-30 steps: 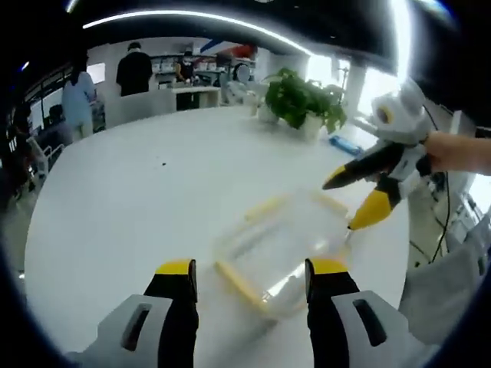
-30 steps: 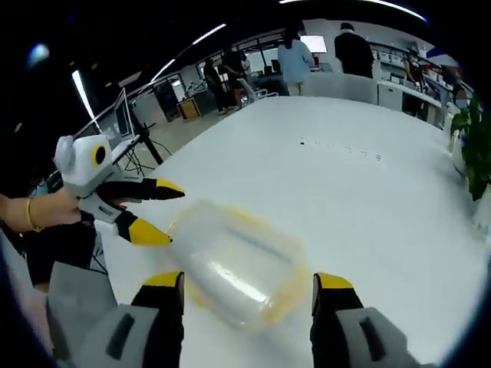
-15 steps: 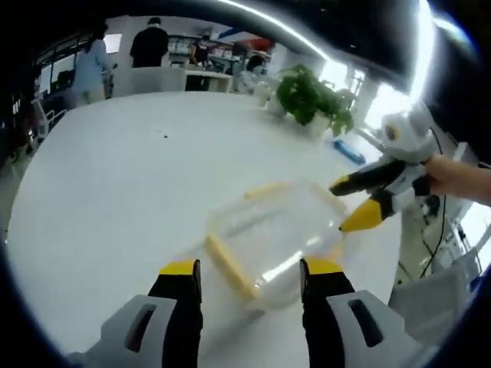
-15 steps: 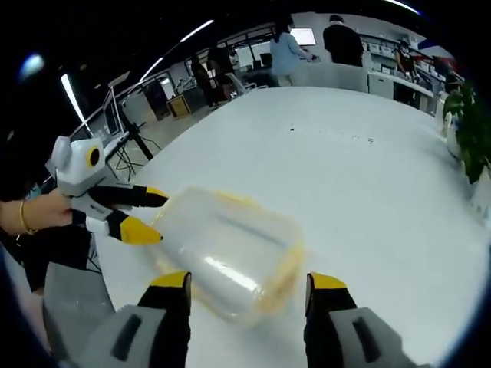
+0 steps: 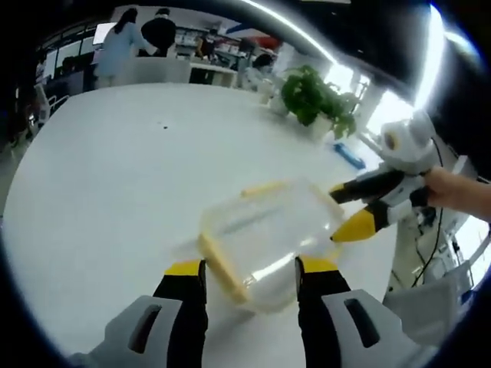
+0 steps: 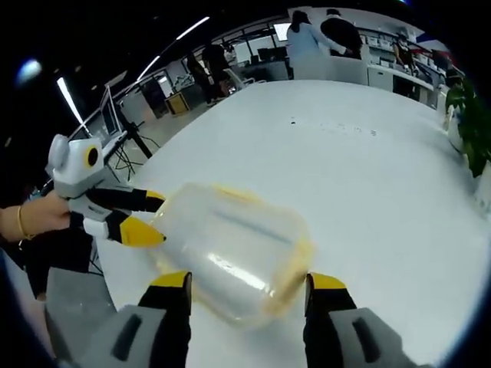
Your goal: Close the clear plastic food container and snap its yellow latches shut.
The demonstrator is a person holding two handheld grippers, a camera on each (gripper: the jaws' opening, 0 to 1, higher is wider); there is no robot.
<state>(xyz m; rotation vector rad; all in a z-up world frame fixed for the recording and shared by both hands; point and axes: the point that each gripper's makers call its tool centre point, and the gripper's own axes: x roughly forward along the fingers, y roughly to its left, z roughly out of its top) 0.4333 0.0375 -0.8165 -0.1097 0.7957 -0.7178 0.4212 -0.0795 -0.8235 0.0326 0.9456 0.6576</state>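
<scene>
container: clear plastic food container (image 5: 265, 241) sits on the white tabletop (image 5: 115, 169), lid already down on the body, both tools closing in on it from opposite ends
latches: yellow latches show along its edges, 1 long strip (image 5: 221, 267) on the side nearest the left tool, another (image 5: 265, 188) on the far side; cannot tell if any is snapped
left tool: left tool (image 5: 249, 270) has jaws spread with nothing between them, tips at the container's near edge, 1 on each side of the corner; touching or not, cannot tell
right tool: right tool (image 6: 249, 282) is spread too and holds nothing, its tips just short of the container's other end; seen from the left gripper view its lower yellow tip (image 5: 354, 225) is at the container's corner
step: judged as approach/bracing before latching, latches not yet pressed
next move: likely 1 tool steadies the container while the other pushes a yellow latch down against the side wall until it clicks; needs the tip on the strip itself, not the slick clear lid
risk: light container could slide on the smooth tabletop if pushed from 1 side only
background: potted plant (image 5: 314, 98) beyond the container, people standing further off
</scene>
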